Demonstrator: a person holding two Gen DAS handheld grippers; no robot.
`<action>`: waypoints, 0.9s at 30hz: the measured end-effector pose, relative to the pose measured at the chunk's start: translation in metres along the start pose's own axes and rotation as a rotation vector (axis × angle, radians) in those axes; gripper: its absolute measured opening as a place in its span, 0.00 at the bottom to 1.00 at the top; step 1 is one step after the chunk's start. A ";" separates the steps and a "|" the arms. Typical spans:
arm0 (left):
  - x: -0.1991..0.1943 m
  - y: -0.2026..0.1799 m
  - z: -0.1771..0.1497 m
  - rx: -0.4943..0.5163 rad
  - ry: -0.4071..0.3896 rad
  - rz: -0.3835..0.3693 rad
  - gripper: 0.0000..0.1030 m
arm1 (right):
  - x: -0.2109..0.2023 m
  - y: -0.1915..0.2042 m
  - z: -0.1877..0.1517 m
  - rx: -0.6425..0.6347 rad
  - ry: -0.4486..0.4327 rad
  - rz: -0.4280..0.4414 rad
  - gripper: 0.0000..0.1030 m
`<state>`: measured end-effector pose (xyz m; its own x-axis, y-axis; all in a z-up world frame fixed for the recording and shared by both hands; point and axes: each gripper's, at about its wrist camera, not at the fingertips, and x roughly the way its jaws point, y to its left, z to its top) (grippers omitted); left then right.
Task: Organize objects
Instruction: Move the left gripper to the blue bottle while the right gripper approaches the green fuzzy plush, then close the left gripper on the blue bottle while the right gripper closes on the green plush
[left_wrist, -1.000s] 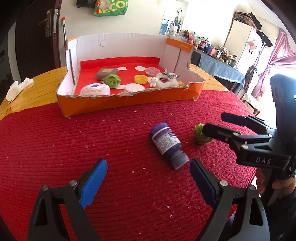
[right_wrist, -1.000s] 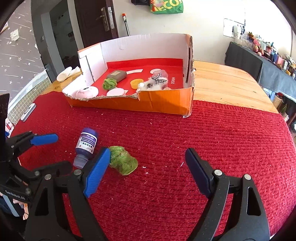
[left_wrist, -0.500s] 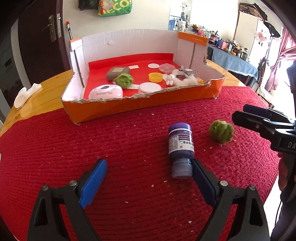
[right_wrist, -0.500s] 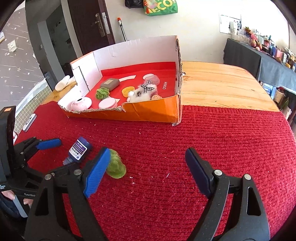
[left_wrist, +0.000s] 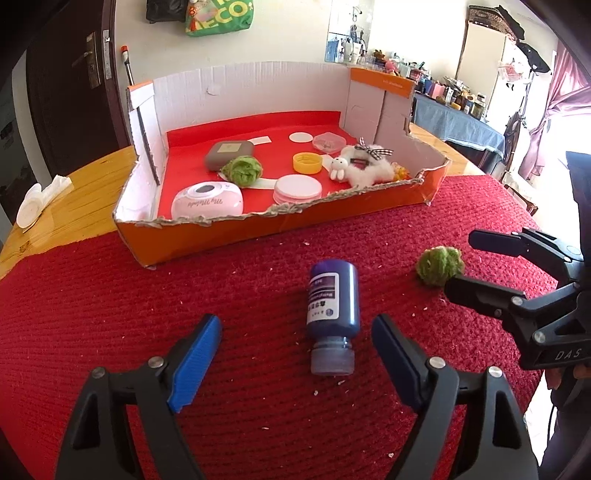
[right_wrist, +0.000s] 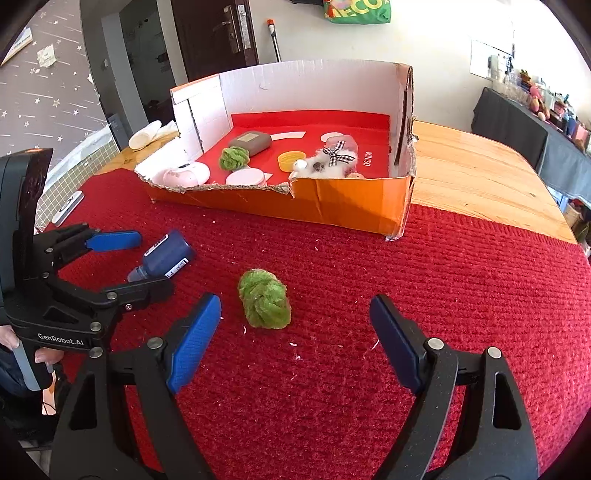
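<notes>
Two things lie loose on the red mat, short of the box: a blue bottle on its side and a green ball of yarn. Both sit near the mat's front, within reach of the person's two tools, which fits a sorting job where the strays go in with the rest. The box already holds a grey case, a pink gadget, a yellow cap, a plush toy and another green ball, so I judge these two to be the last pieces.

The left gripper straddles the bottle's cap end; its jaws have just been closing a little, yet the pads stand clear of the bottle on both sides and grip nothing. That stance suits a pinch across the narrow body.

The right gripper hangs wide open and empty, with the ball just ahead of it, nearer its left pad. It probably waits there so each hand takes its own object without crossing.
</notes>
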<state>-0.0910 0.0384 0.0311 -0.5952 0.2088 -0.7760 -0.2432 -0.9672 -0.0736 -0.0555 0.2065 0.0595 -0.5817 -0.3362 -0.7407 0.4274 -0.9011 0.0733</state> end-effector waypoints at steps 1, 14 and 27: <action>0.001 -0.001 0.000 0.005 -0.002 0.003 0.81 | 0.001 0.002 0.000 -0.010 0.001 -0.004 0.80; 0.001 -0.005 0.002 0.043 -0.027 -0.024 0.56 | 0.012 0.015 0.003 -0.103 0.006 -0.066 0.78; -0.003 -0.014 0.000 0.068 -0.040 -0.074 0.28 | 0.015 0.024 0.001 -0.134 0.012 -0.044 0.26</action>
<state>-0.0860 0.0513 0.0346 -0.6035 0.2866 -0.7441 -0.3382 -0.9371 -0.0865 -0.0543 0.1791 0.0508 -0.5938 -0.2928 -0.7494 0.4909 -0.8698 -0.0492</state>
